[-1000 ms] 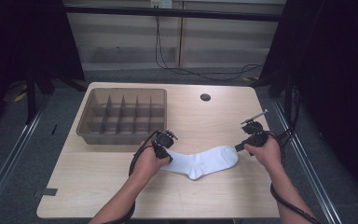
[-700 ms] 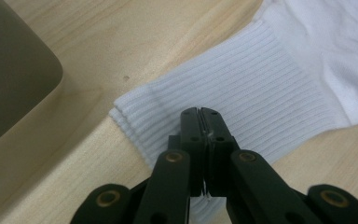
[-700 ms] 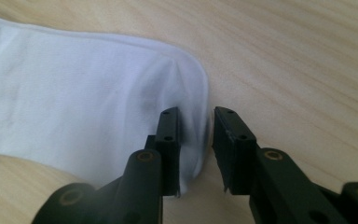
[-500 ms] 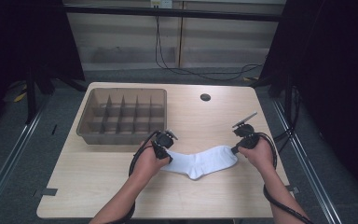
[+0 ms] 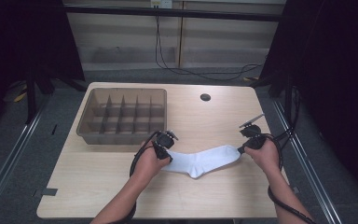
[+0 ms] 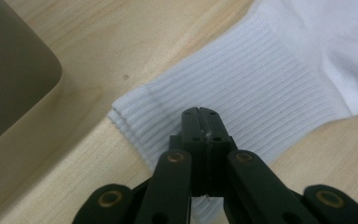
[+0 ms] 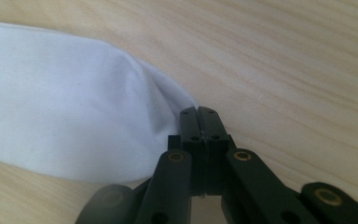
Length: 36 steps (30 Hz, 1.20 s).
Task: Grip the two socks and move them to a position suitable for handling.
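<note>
White sock (image 5: 200, 160) pinched between both grippers' fingers (image 6: 199, 122)

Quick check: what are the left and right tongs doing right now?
Left tongs: shut on the white sock, at its ribbed cuff.
Right tongs: shut on the sock's toe end.

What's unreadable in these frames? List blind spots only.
- Left gripper view: the brown plastic divided tray is cut off by the frame edge; its compartments are out of frame.
- Right gripper view: whether the jaws pinch fabric of the white ribbed sock or rest beside its toe; the jaws cover the contact.
- High view: the small dark round thing on the pale wooden table is too small to identify.
</note>
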{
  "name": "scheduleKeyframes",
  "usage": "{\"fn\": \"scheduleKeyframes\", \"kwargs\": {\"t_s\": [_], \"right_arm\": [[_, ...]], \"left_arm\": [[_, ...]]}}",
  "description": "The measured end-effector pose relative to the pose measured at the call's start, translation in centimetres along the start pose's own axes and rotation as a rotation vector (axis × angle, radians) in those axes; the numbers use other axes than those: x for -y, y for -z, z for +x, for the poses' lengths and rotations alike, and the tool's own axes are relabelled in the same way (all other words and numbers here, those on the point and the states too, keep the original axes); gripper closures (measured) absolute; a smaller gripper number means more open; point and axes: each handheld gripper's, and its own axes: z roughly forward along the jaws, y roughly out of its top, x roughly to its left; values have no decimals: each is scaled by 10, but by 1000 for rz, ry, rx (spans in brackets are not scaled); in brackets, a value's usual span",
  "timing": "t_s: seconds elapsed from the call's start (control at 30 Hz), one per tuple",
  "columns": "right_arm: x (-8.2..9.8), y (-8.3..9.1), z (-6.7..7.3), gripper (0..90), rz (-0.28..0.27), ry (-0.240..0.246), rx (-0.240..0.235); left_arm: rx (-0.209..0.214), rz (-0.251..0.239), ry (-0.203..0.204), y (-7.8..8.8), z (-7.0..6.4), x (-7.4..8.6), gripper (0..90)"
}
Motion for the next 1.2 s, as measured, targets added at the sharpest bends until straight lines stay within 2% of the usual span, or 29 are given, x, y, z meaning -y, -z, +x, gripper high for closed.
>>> {"fn": "scheduleKeyframes", "kwargs": {"t_s": [0.03, 0.2, 0.27, 0.37, 0.43, 0.5, 0.57, 0.7, 0.73, 0.9, 1.0, 1.1, 1.2], "right_arm": [[-1, 5, 0, 842, -15, -6, 4], [-3, 21, 0, 795, -43, -9, 10], [-6, 30, 4, 723, -52, 4, -23], [-7, 30, 9, 671, -44, 21, -42], [-9, 22, 17, 627, -18, 47, -37], [-9, 17, 18, 632, -15, 53, -35], [-10, 6, 16, 639, 5, 29, -11], [-10, 3, 9, 676, -2, 8, -14], [-10, 1, 3, 689, 7, -2, -12], [-9, -1, -2, 691, 10, -17, -33], [-10, -2, -2, 678, 17, -16, -14], [-11, -4, 0, 716, 15, -11, -23], [-12, -5, 1, 799, 22, -6, -29]], "left_arm": [[1, 0, 1, 0, 0, 0, 900], [-2, -1, 0, 0, 0, 0, 897], [1, 1, -4, 0, 0, 0, 896], [0, 0, -5, 0, 0, 0, 895], [-5, -5, -2, 0, -1, 1, 894], [-5, -5, -4, 0, -1, 1, 894], [-6, -9, -6, 0, -1, 1, 895], [-9, 3, -15, 0, -2, 0, 896], [-8, 6, -15, 0, -2, 0, 895], [-7, 9, -20, 0, -1, -1, 896], [-5, 9, -13, 0, 0, -1, 896], [-4, 6, -13, 0, -1, 0, 896], [-2, -1, -11, 0, -1, 1, 896]]}}
